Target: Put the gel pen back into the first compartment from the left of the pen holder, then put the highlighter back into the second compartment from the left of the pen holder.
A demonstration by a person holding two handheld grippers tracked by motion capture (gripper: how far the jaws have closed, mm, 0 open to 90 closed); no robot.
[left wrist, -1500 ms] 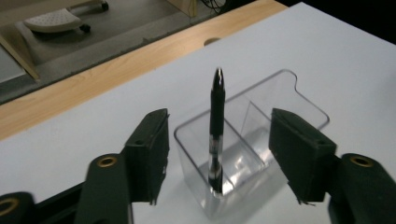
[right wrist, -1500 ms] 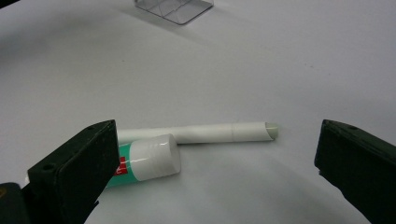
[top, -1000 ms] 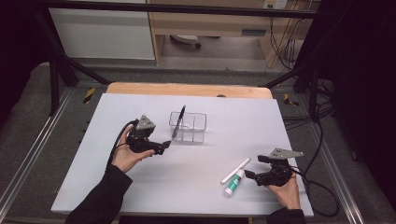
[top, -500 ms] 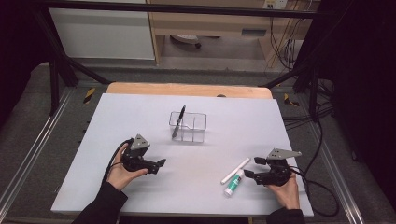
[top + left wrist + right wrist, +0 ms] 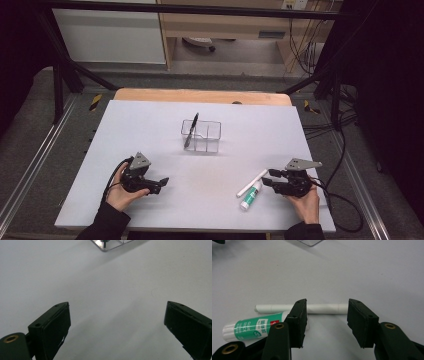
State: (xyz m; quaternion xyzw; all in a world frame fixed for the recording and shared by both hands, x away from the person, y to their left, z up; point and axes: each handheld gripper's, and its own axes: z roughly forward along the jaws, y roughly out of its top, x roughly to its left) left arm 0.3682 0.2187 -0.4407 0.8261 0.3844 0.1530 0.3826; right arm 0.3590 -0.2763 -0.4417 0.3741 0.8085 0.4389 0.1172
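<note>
While the right gripper (image 5: 267,178) is closing in beside the items at the near right of the table (image 5: 150,125), these lines are reading the moment:

Right gripper state: its jaws are standing partly open and have just been closing; nothing is pressed between the pads yet, though the white stick (image 5: 322,308) is lying just beyond them.
Left gripper state: the left gripper (image 5: 162,183) is resting wide open at the near left, holding nothing.
Where the things are lying: the white stick and the green glue stick (image 5: 254,327) are lying side by side, touching or nearly so.
How it is likely handling: the white stick is looking light, stiff and smooth, so it is prone to rolling; gripping across its middle is seeming safest.
Count: one white stick, one glue stick, one clear organiser (image 5: 201,136) mid-table, one black pen (image 5: 191,129) standing tilted in it, two grippers.
</note>
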